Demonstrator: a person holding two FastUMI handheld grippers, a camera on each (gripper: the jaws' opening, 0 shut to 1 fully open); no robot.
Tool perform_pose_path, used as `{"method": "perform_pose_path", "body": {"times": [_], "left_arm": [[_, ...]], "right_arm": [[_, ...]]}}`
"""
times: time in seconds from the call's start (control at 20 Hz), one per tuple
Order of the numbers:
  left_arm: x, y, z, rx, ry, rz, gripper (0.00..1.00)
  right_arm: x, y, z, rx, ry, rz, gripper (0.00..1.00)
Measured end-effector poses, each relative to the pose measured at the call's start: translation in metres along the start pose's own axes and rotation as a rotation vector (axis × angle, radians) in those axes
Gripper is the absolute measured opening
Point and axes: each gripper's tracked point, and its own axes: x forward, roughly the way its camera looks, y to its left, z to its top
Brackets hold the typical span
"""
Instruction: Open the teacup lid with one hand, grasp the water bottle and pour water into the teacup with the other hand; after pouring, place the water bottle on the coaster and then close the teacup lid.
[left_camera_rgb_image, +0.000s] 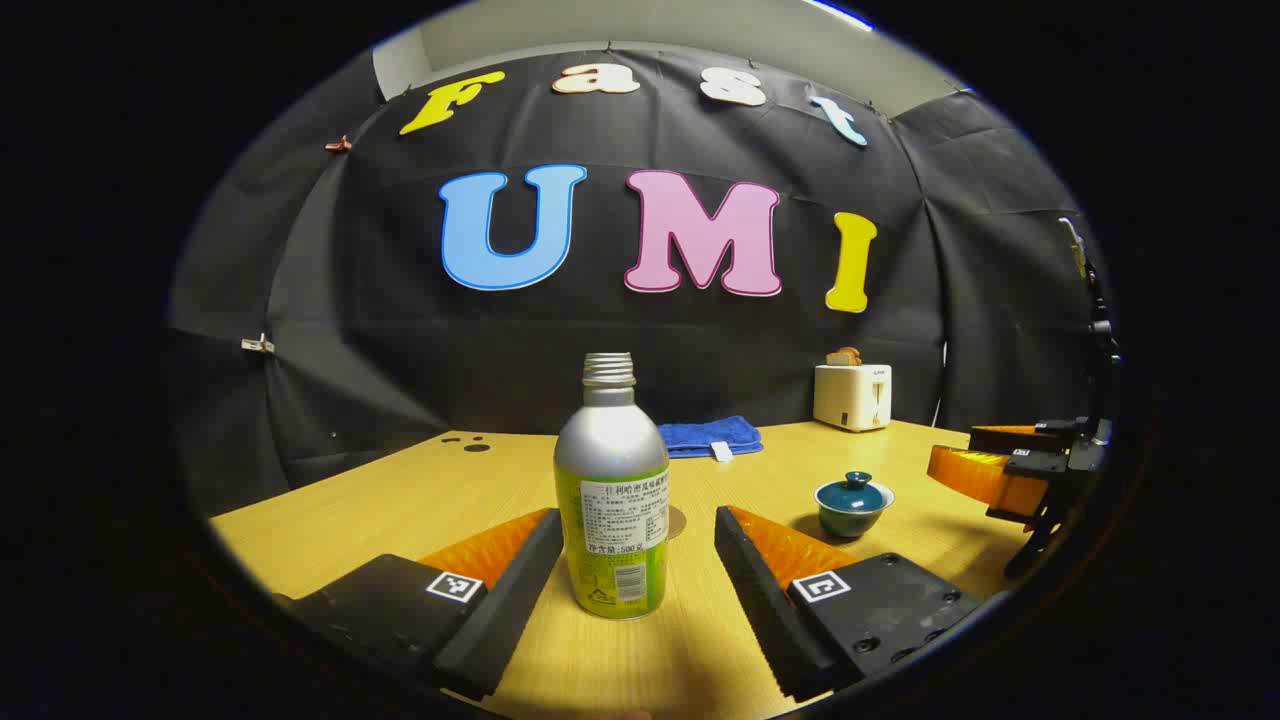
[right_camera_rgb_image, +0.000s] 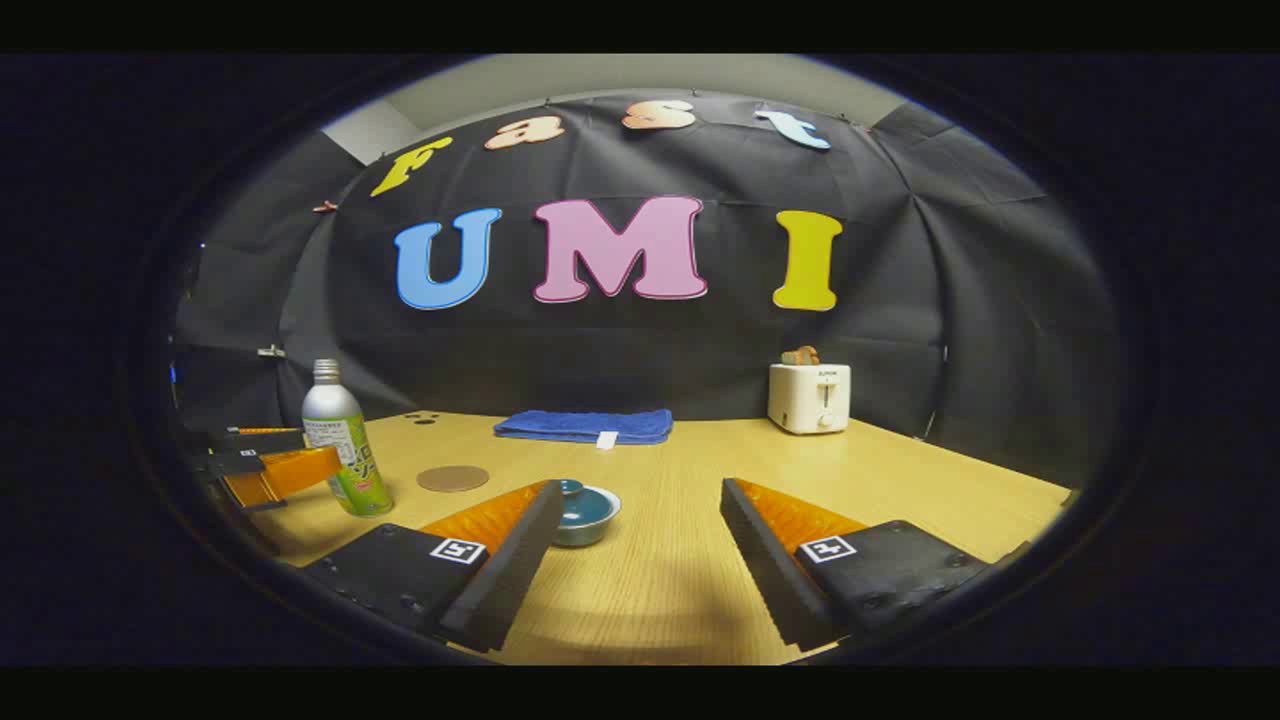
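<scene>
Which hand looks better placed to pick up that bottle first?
The left. Its tool is open with the water bottle standing upright between the fingers. The right tool is open nearer the lidded teacup, with the bottle off to its side.

Blue towel (right_camera_rgb_image: 584, 426) and toaster (right_camera_rgb_image: 809, 397), perhaps holding bread.

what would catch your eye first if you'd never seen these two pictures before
First, the silver and green metal water bottle, capless, standing upright on the wooden table between the open fingers of the left gripper without touching either. Next, the small teal teacup with its lid on, beside the left finger of the open right gripper. Farther back lie a round brown coaster, a folded blue towel and a white toaster.
</scene>
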Motion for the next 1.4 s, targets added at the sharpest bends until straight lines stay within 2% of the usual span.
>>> {"method": "perform_pose_path", "body": {"times": [0.5,0.9,1.2,1.4], "left_arm": [[0.006,0.003,-0.003,-0.001,-0.004,0.016,0.97],[0.006,0.01,-0.002,-0.003,-0.005,0.061,0.97],[0.005,0.011,-0.004,-0.003,-0.006,0.072,0.96],[0.005,0.013,-0.004,0.0,-0.006,0.061,0.96]], "right_arm": [[0.002,-0.001,-0.001,-0.001,0.0,0.001,0.98],[0.003,0.0,-0.002,0.0,-0.001,0.01,0.98],[0.006,0.014,-0.003,0.002,0.0,0.076,0.98],[0.016,0.036,-0.005,0.001,0.004,0.156,0.96]]}}
